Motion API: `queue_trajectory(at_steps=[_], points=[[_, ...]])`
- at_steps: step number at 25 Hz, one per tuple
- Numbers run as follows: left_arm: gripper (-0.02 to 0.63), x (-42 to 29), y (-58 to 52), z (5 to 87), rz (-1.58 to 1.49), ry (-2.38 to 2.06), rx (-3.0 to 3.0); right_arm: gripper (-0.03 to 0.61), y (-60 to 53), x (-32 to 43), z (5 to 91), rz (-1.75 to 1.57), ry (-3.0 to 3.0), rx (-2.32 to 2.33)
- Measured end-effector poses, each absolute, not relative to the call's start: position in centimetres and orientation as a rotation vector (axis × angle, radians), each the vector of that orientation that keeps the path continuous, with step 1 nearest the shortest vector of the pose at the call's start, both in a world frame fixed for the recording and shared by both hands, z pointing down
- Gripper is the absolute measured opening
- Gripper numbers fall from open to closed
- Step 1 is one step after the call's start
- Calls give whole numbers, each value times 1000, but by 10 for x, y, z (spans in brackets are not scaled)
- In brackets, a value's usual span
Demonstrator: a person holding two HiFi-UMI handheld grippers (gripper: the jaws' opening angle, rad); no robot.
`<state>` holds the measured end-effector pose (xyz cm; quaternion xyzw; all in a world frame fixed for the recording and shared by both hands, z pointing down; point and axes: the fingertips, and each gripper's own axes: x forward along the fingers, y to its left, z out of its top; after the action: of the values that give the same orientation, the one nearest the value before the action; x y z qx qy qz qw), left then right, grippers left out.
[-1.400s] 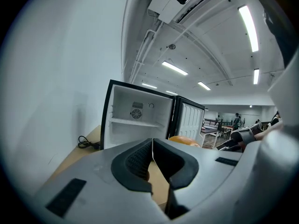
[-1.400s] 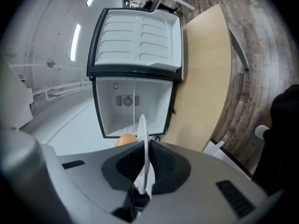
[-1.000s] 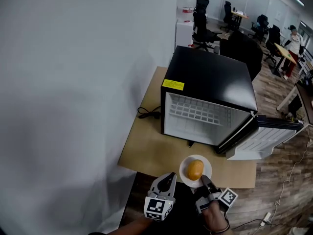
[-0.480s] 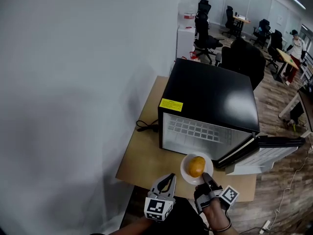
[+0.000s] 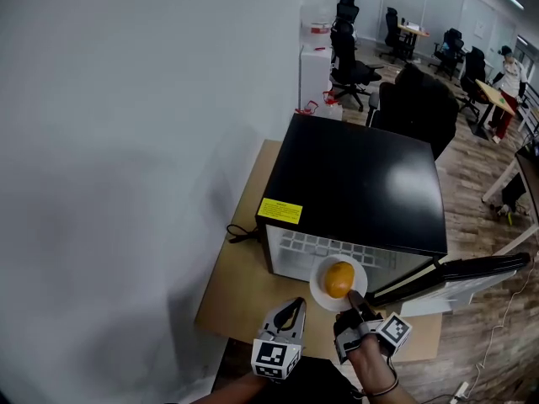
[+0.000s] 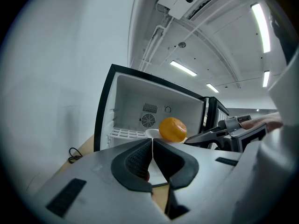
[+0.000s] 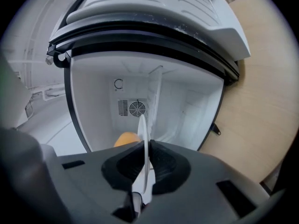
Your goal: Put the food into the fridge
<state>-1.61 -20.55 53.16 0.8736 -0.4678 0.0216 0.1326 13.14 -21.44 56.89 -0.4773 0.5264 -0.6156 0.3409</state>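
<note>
The right gripper (image 7: 145,146) is clamped on the near rim of a white plate (image 5: 322,291), its jaws almost together with only the thin rim between them. The plate carries a round orange fruit (image 5: 339,279) and hangs at the mouth of the open fridge (image 5: 362,179), above the tabletop (image 5: 232,289). The left gripper (image 6: 153,146) is closed on nothing, just left of the plate. The fridge door (image 5: 472,269) stands swung wide to the right, leaving the white compartment beyond the plate open
</note>
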Motion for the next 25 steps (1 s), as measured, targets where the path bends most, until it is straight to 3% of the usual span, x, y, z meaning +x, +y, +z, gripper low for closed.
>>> queue_trajectory(at_steps=[25], points=[[15, 39, -288, 554, 57, -1300, 2455, 87, -300, 159, 584, -1537, 1195, -1315]])
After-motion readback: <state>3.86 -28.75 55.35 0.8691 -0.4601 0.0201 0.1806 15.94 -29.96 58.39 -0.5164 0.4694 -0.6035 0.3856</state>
